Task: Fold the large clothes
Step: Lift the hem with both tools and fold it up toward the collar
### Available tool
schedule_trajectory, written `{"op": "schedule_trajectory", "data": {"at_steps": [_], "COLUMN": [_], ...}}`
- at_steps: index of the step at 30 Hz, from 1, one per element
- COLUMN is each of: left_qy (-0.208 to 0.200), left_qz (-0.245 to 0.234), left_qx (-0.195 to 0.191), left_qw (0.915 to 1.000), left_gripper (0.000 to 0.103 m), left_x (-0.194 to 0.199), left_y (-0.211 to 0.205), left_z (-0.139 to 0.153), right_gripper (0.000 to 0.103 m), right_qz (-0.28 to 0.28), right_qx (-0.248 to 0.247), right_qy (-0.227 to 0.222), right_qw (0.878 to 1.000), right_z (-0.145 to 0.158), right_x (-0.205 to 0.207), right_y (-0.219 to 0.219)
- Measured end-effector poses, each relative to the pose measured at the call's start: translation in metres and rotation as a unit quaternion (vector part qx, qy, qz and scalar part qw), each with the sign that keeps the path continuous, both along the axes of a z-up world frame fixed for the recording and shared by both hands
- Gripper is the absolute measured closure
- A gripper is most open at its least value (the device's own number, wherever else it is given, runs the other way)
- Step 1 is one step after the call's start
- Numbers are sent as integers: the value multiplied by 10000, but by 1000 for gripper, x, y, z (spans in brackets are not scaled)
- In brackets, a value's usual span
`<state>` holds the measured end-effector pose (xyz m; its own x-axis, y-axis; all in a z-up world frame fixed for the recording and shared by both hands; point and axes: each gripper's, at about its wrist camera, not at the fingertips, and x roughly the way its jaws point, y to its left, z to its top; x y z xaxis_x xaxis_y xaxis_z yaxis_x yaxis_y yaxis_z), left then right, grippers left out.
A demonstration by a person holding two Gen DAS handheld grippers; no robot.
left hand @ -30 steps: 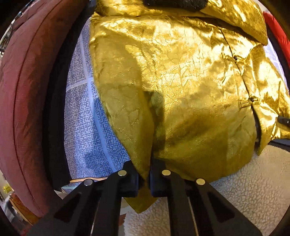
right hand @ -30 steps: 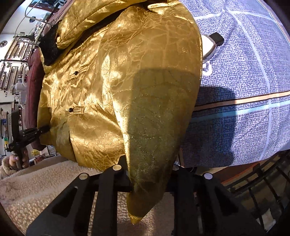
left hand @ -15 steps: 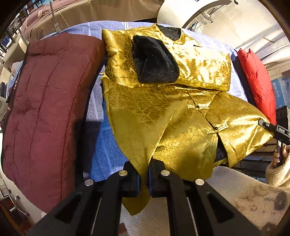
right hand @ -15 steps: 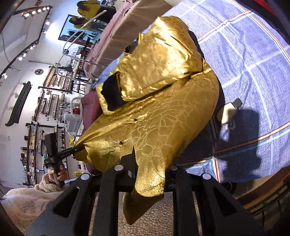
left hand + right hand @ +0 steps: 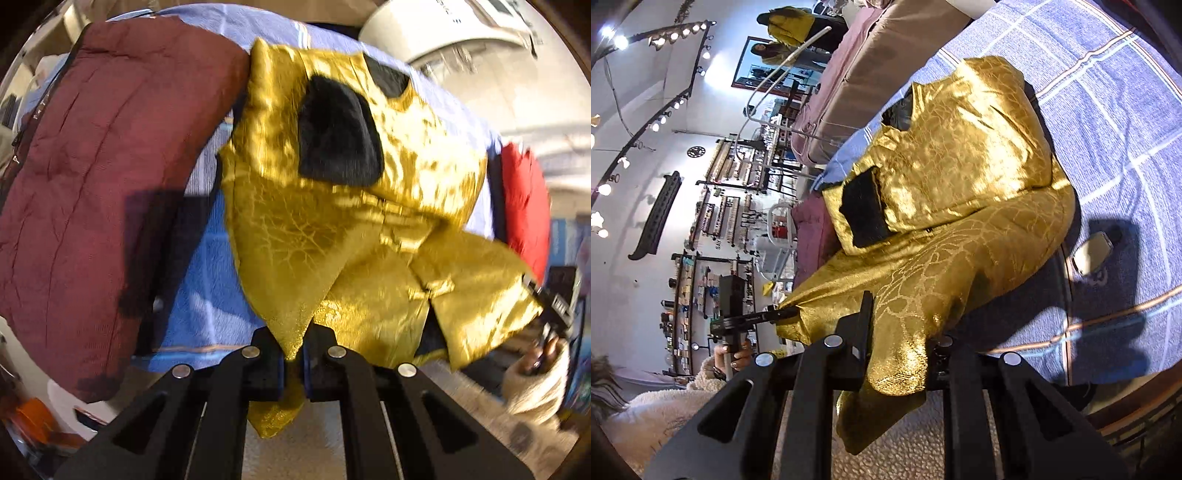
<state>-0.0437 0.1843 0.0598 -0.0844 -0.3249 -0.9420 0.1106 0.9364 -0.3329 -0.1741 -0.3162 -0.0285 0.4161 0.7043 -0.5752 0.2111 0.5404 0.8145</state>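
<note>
— How many garments show?
— One gold jacket, one maroon padded coat, one red garment.
— And grippers?
— Two: the left gripper and the right gripper.

Premises: retail shop. Evidence: stocked display shelves at 9 o'clock; ceiling track spotlights at 11 o'clock; bed displayed.

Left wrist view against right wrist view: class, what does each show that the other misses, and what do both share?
Only the left wrist view shows the bright red cushion beyond the gold jacket.

Only the right wrist view shows the small silver device lying on the blue bedspread, plus the shop shelves.

Both show the jacket's hem corners pinched by the left hand-held gripper and right hand-held gripper, and the maroon quilt.
</note>
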Motion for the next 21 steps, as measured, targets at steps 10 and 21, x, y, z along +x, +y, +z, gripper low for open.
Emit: {"op": "schedule_trajectory", "data": {"at_steps": [10,21], "left_qy": [-564,496], "left_qz": [443,937], "left_qx": [123,79], "left_qw": [9974,9943], "left_gripper": [97,92], "left_x": [111,231], "left_y": [-21,-44], "left_z": [13,-65], "right_gripper": [86,86], "right_qz": [-270,-1002], "right_qx": [-11,431], "right_qy": [-262,694], "right_qw": [9993,9916], "right_z": [4,-67], "right_x": [128,222], "right_y": [-36,-78]}}
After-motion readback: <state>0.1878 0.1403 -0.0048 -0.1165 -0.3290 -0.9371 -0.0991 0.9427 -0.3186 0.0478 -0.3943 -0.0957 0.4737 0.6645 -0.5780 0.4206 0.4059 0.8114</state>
